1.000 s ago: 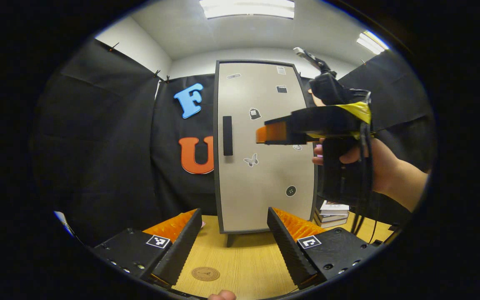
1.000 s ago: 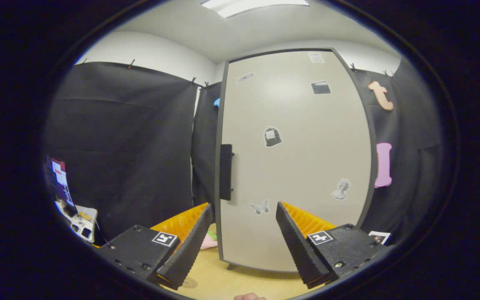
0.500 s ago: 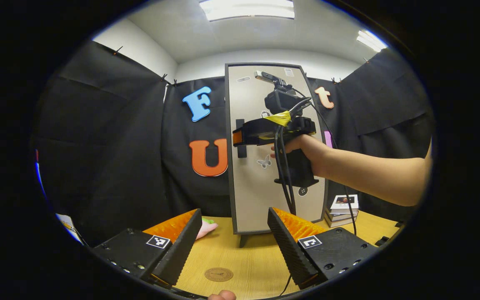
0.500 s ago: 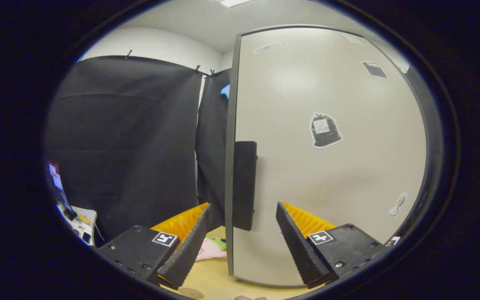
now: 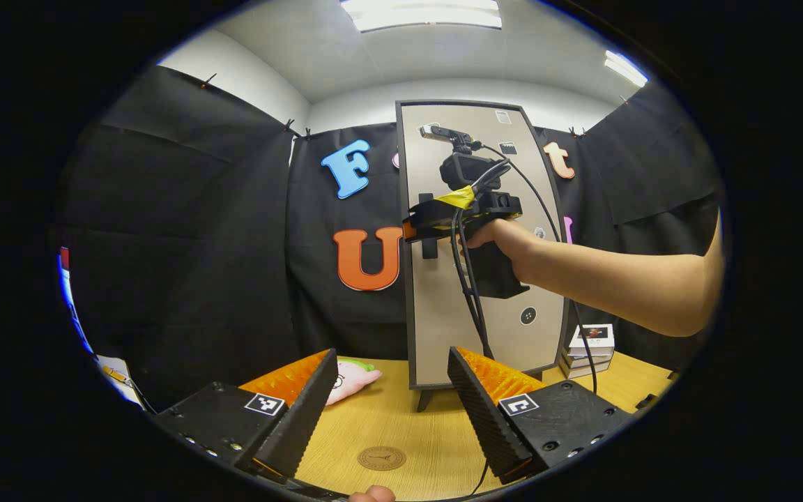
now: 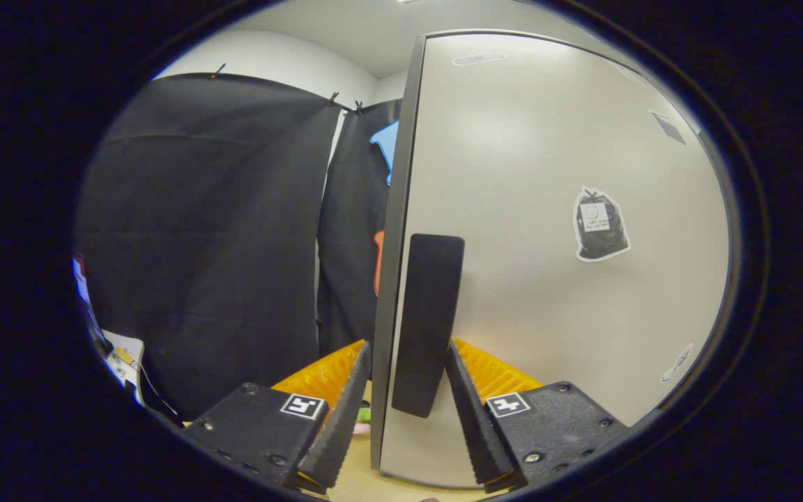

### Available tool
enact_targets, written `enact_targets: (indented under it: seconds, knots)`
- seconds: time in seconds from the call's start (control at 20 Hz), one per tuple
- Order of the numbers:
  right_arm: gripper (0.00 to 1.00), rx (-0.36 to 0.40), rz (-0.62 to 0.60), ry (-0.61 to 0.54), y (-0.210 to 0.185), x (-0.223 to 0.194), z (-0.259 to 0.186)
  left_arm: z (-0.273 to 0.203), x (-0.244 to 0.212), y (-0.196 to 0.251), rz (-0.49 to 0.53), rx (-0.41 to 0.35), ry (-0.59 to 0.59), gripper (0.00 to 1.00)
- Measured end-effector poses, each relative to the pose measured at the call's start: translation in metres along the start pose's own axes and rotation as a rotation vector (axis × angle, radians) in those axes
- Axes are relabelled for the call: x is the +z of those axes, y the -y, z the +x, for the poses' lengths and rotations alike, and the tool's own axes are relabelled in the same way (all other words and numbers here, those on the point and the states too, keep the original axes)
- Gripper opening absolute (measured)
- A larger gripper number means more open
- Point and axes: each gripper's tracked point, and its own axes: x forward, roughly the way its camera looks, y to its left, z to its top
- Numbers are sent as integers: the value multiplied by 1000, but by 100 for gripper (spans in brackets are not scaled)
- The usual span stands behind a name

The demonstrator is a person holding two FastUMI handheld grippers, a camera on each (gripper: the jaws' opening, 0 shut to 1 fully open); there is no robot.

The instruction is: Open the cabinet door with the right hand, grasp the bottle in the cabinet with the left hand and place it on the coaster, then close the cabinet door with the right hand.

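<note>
Plush toy point(image 5: 353, 377) and books point(image 5: 590, 343) flanking the closed cabinet point(image 5: 482, 314), right gripper point(image 6: 405, 404) now narrowing around the handle point(image 6: 428, 322), left gripper point(image 5: 391, 401) hanging apart over the coaster point(image 5: 381, 458)

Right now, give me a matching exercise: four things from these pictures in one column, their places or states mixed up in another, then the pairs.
Things:
1. door handle
2. coaster
3. pink plush toy
4. stack of books

Places:
A. table, right of the cabinet
B. table, left of the cabinet
C. between the right hand-held gripper fingers
D. table, in front of the cabinet

Pairs: 1-C, 2-D, 3-B, 4-A
</note>
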Motion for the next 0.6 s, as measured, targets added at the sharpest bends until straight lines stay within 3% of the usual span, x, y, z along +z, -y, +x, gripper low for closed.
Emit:
enact_targets:
  seconds: [0.2,0.25,0.5,0.6]
  knots:
    - [35,-38,22,19,7,0,2,0,2,-1,-2,-1,4,95]
    - [37,-33,21,24,8,0,1,1,2,-2,-4,1,8,95]
    - [19,-7,53,25,7,-1,-3,-3,7,-6,-26,4,23,95]
    - [19,18,55,29,5,-2,-6,-5,6,-8,-20,10,18,95]
